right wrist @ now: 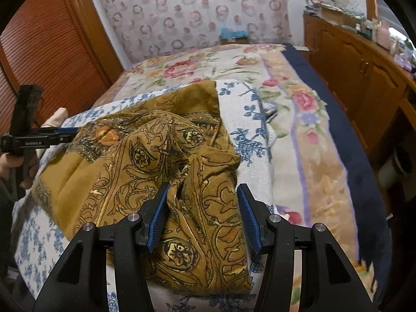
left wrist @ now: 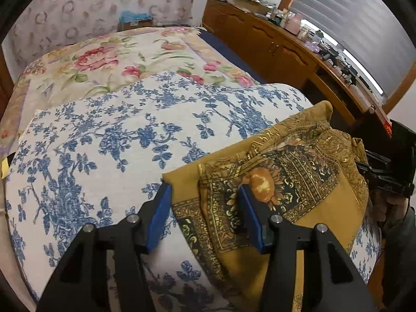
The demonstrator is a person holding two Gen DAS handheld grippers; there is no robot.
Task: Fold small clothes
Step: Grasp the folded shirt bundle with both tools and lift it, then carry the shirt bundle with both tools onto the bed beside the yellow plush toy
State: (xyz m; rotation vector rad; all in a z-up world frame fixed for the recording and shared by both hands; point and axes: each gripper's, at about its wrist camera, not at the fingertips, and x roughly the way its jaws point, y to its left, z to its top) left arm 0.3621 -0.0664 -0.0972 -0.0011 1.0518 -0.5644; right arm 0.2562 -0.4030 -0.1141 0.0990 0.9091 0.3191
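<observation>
- blue-flowered white cloth [left wrist: 109, 140] spread across the frame's middle
- pink-rose bedspread [left wrist: 109, 59] behind, upper centre
- cluttered wooden dresser [left wrist: 275, 39] upper right
- slatted wooden door [right wrist: 44, 41] upper left
- ring-patterned curtain [right wrist: 197, 10] top centre

We see our right gripper [right wrist: 204, 214], jaws apart, straddling a bunched fold of the mustard patterned garment [right wrist: 145, 171] lying on the blue-flowered cloth [right wrist: 249, 140] near the bed's [right wrist: 322, 156] front edge.

Two wrist views close above the bed [left wrist: 109, 135], angled down, sharing the mustard garment [right wrist: 156, 161].
</observation>
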